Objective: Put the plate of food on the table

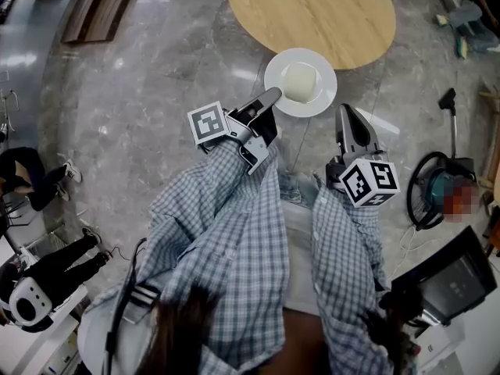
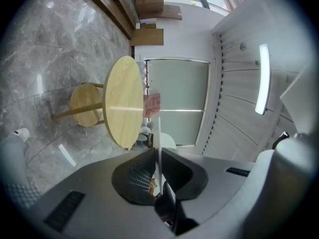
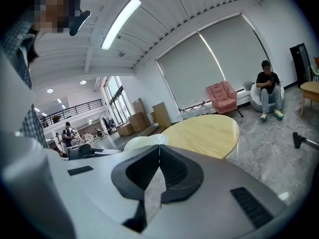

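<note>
**Head view.** The floor is grey polished marble. A round wooden table stands at 12 o'clock. The white plate carries a pale block of food. The plate's far rim overlaps the table's near edge; the remainder is over the floor. The left gripper points to 1 o'clock and clamps the plate rim at the plate's 8 o'clock. The right gripper points to 12 o'clock, just beside the plate at its 4 o'clock, apart from it. Both forearms, in checked sleeves, reach forward. A vacuum cleaner lies at 3 o'clock.

**Left gripper view.** The room appears turned a quarter, so the tool is rolled onto its side. The left gripper has its jaws pressed onto the plate, seen edge-on as a thin white line. Beyond are the table, a wooden stool and a pink armchair.

**Right gripper view.** The right gripper has its jaws together with nothing between them. Behind them show the plate and table. A pink armchair and a seated person are at 2 o'clock, below grey roller blinds.
</note>
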A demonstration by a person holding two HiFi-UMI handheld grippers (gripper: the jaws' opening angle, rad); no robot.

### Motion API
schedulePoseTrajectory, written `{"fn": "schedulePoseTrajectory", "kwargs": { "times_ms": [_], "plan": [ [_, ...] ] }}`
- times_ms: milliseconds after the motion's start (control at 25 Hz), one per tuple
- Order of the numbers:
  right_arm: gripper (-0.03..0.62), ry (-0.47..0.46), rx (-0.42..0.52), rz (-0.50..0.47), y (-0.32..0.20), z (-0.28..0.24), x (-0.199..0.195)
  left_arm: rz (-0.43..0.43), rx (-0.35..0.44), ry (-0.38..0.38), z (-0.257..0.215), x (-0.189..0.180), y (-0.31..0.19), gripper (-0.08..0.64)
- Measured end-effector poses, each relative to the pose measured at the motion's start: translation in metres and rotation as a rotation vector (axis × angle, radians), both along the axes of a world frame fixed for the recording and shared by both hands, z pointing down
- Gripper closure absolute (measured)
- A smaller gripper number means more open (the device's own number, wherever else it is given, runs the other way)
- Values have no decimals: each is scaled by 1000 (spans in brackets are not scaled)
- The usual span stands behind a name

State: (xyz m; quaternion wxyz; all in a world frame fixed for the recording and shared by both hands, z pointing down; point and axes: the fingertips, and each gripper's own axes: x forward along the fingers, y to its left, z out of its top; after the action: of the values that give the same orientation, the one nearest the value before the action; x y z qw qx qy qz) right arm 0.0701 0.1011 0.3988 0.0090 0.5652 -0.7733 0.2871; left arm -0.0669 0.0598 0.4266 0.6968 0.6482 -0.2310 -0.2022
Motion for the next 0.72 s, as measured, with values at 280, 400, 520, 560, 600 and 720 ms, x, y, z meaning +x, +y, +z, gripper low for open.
{"fn": "schedulePoseTrajectory", "kwargs": {
  "times_ms": [280,400,520,560,600,720],
  "plan": [
    [584,22,27,25,-13,-11,-3,29,24,8,-6,0,-16,532],
    [584,30,36,32,-12,-15,-4,35,27,16,-9,0,-17,532],
    [584,41,39,38,-20,-18,-5,37,24,19,-11,-2,-27,532],
    [584,45,38,41,-26,-19,-5,37,23,20,-11,-3,-32,532],
    [584,49,36,43,-31,-20,-6,38,21,21,-12,-4,-38,532],
    [584,60,28,48,-45,-20,-8,44,14,25,-10,-6,-53,532]
  ]
}}
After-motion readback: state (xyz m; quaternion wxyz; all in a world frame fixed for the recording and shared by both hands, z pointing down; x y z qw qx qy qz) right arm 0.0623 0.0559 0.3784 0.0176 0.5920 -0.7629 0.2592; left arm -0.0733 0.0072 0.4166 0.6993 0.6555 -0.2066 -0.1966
